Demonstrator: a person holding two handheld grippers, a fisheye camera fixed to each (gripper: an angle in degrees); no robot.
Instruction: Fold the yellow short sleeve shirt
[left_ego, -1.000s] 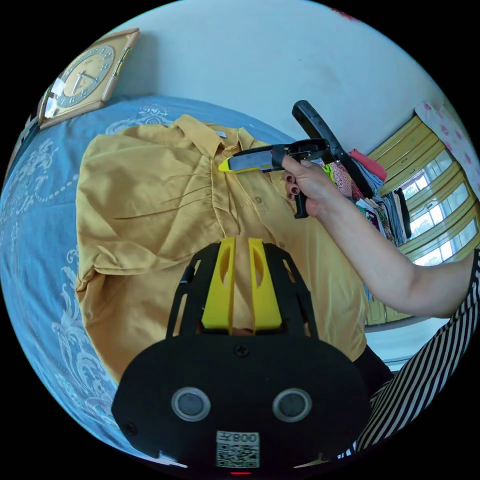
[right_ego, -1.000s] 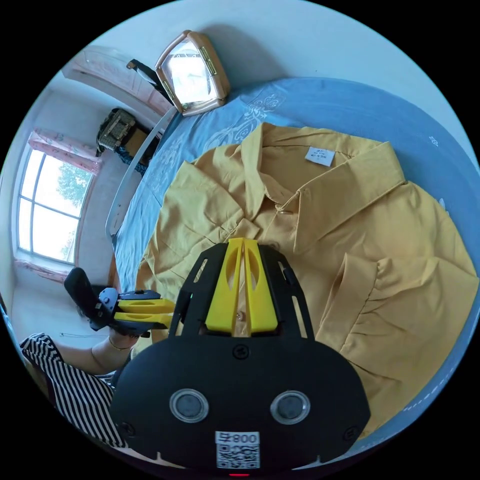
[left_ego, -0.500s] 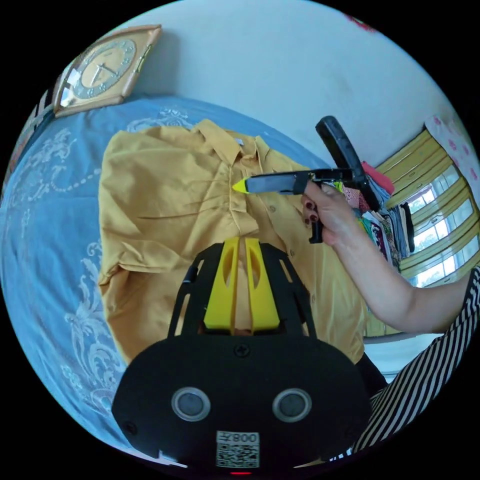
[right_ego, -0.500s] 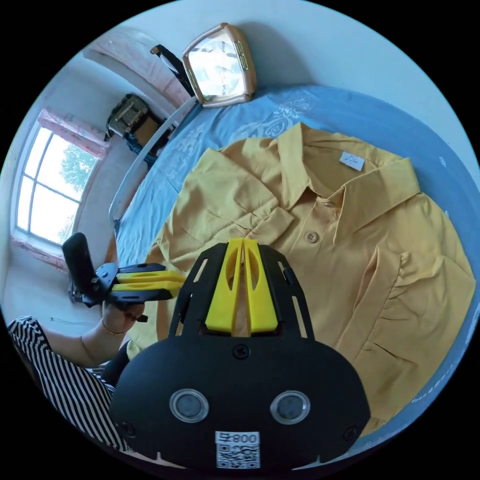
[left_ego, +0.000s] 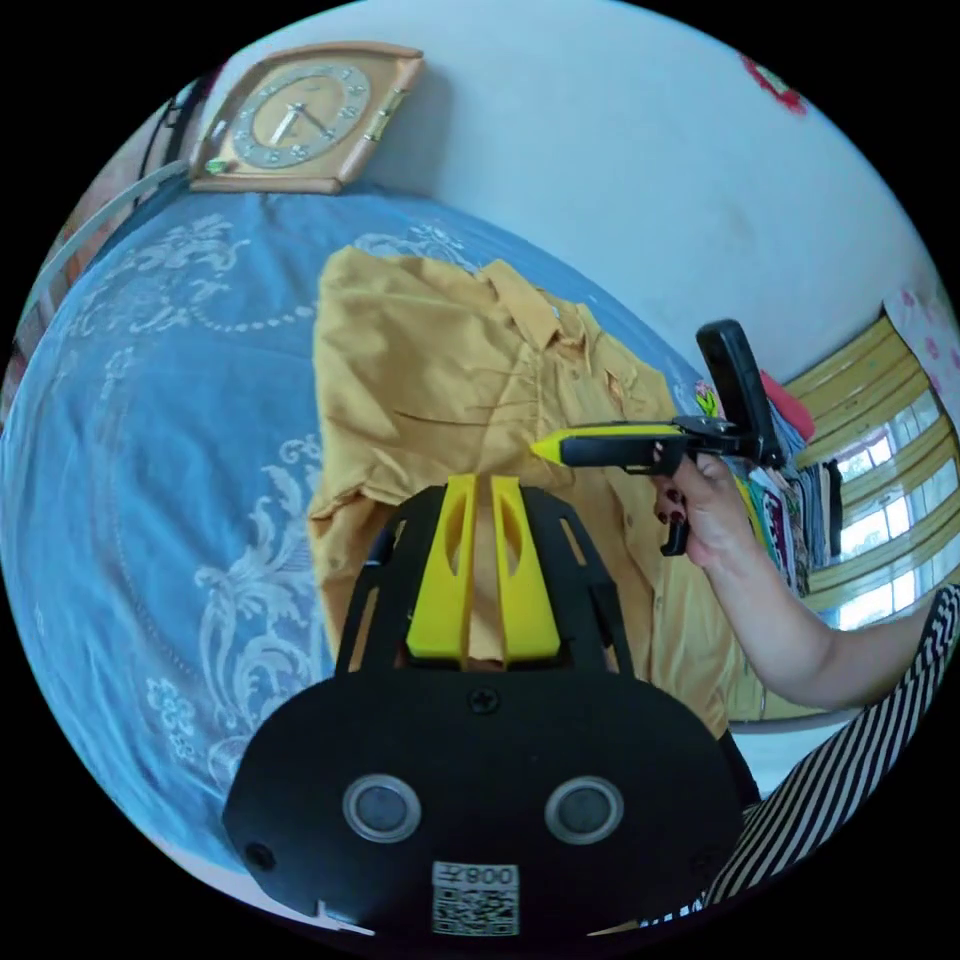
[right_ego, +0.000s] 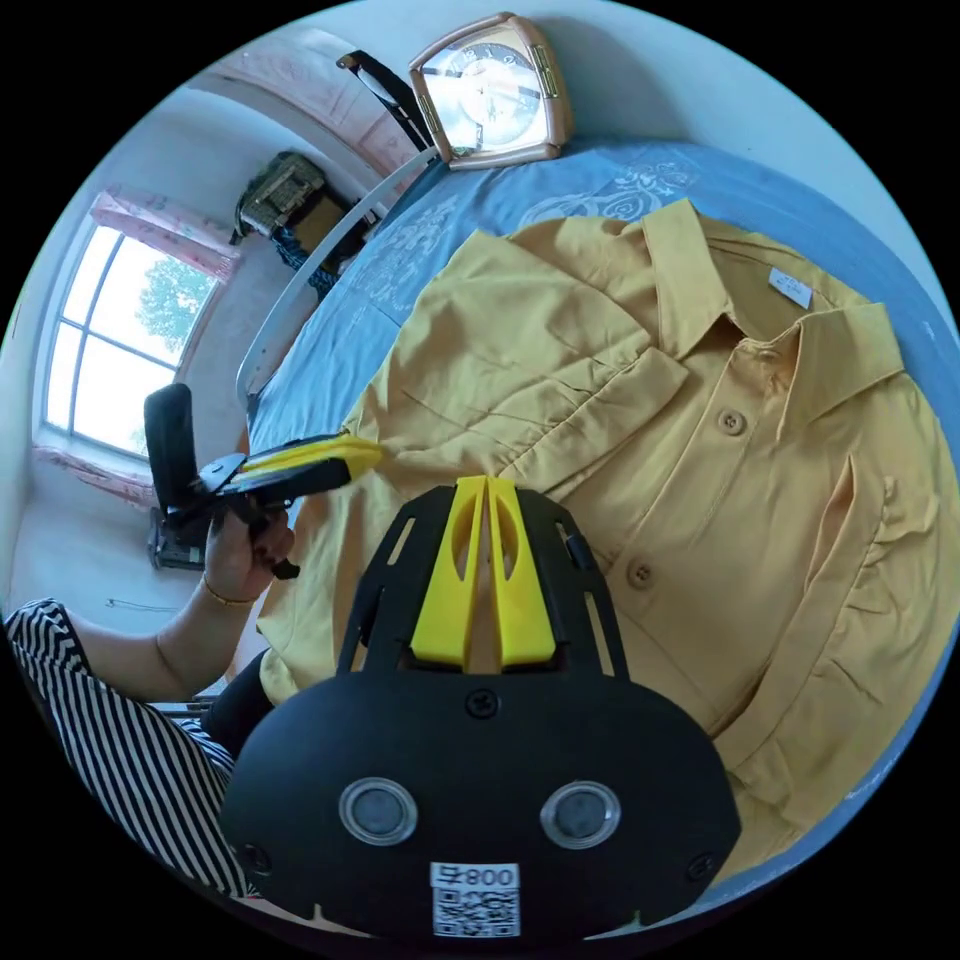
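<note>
I hold a pair of tongs in each hand above the bed (left_ego: 120, 420), which wears a blue cover with pale scrollwork. The yellow short sleeve shirt (right_ego: 640, 440) lies on that cover, front up, collar toward the far wall, its buttons done up along the placket. Both short sleeves are laid inward over the chest, so the shirt makes a narrow, roughly straight-sided shape.

My left tongs (left_ego: 483, 490) hang over the near part of the shirt. Their two yellow jaws stand a little apart, with a strip of yellow cloth showing in the gap, and nothing is caught between them. In the right gripper view these same tongs (right_ego: 365, 452) point toward the left edge of the shirt, by the folded sleeve, held in my left hand (right_ego: 240, 550).

My right tongs (right_ego: 486, 488) hover over the middle of the shirt, just near of the folded left sleeve. Their jaws meet at the tips and hold nothing. In the left gripper view they (left_ego: 540, 449) reach in from the right, over the shirt's right half, gripped by my right hand (left_ego: 700, 505), the jaws pressed together there too.

A clock (left_ego: 300, 118) in a wooden frame leans against the pale wall at the far end of the bed. A stack of folded clothes (left_ego: 790, 480) sits off to the right, beside a window.
</note>
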